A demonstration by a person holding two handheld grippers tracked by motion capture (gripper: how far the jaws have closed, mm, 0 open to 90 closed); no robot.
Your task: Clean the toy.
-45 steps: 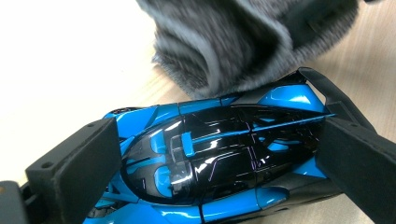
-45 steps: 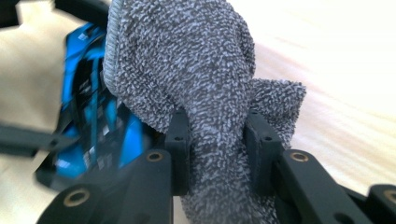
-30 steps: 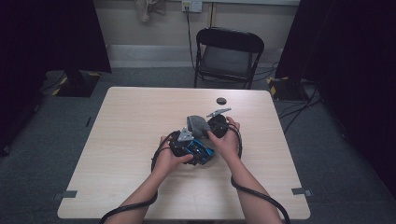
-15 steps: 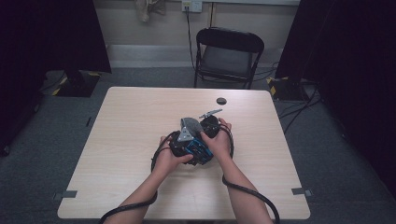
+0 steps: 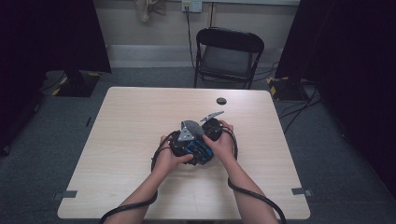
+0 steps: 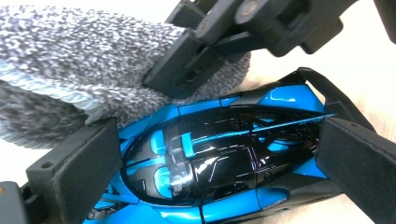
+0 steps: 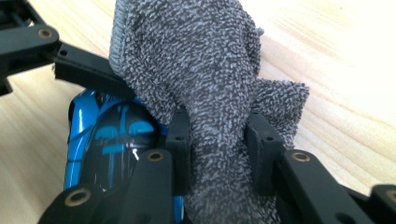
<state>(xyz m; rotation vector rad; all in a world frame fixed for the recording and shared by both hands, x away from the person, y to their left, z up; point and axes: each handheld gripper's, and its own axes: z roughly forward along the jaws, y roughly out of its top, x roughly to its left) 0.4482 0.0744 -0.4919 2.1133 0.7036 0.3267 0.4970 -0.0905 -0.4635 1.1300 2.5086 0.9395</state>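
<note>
Right hand-held gripper pinching grey cloth; left hand-held gripper clamped on blue toy car

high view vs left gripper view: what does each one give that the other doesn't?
High view: the whole table, both hands, a folding chair behind it, a small dark disc near the far edge.

Left gripper view: close detail, the left gripper with its jaws clamped on the sides of the blue and black toy car, and the grey cloth lying against the car's body.

Both: the car, the grippers, the pale wooden tabletop.
</note>
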